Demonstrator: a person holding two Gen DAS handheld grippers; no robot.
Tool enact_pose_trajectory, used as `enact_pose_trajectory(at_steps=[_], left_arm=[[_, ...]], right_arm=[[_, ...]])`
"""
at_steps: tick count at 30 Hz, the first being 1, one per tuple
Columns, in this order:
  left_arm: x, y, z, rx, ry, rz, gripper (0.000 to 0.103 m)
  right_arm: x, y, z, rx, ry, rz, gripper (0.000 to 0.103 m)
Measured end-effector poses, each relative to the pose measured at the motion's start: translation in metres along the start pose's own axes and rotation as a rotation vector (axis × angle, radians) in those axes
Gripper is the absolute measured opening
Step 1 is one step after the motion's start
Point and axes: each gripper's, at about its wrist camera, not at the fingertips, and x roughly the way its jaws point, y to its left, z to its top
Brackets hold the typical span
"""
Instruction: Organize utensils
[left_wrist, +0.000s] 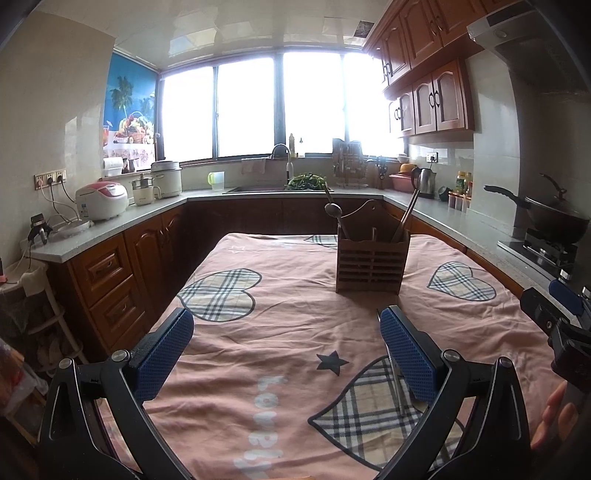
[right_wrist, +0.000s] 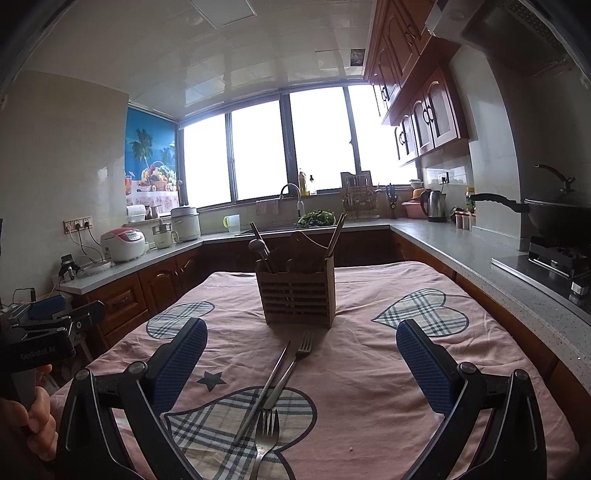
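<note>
Right wrist view: right gripper (right_wrist: 301, 358) spread wide above two steel forks (right_wrist: 291, 365); left gripper (left_wrist: 286, 350) likewise agape over pink cloth (left_wrist: 280, 295) lettered "tough".

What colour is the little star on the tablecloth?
The small five-pointed star printed on the pink cloth is dark navy, clearest in the right wrist view.

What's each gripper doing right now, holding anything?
Left gripper: open, holding nothing.
Right gripper: open, holding nothing, above the forks on the tablecloth.
</note>
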Motion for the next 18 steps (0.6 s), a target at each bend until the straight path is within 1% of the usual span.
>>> enact_pose_trajectory(at_steps=[18], left_arm=[[0.0002, -0.0013, 0.0004, 0.002, 0.003, -0.005, 0.103]], right_arm=[[-0.0010, 0.0003, 0.0022, -0.001, 0.002, 0.002, 0.103]])
